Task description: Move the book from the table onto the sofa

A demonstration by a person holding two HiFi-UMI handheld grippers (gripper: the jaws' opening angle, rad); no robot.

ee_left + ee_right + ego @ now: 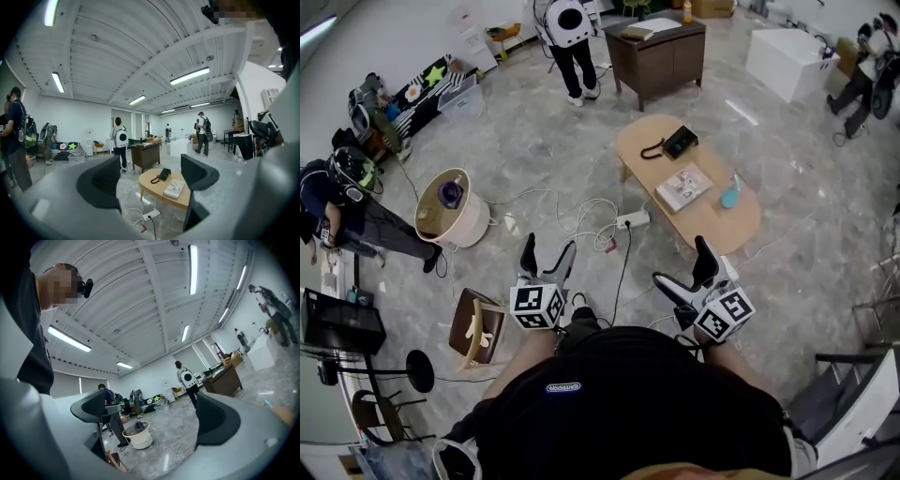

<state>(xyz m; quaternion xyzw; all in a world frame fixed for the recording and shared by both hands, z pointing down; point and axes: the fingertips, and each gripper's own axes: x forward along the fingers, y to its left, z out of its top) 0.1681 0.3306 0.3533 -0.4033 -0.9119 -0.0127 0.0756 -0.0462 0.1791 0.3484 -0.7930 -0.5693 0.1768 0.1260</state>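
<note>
The book (pixel 683 187) lies flat on the oval wooden coffee table (pixel 712 225), between a black telephone (pixel 680 142) and a small teal object (pixel 730 194). The left gripper view shows the same book (pixel 174 188) on that table (pixel 149 184), some way ahead. A dark sofa (pixel 422 94) with star cushions stands far off at the back left. My left gripper (pixel 547 258) and right gripper (pixel 682 265) are held close to my body, well short of the table. Both are open with nothing between their jaws. My right gripper (pixel 153 416) points towards the sofa side of the room.
White cables and a power strip (pixel 628 220) trail on the floor before the table. A round white bin (pixel 450 206) and a wooden stool (pixel 478 323) stand to my left. A dark desk (pixel 656 52) and a person with a white backpack (pixel 567 37) are beyond.
</note>
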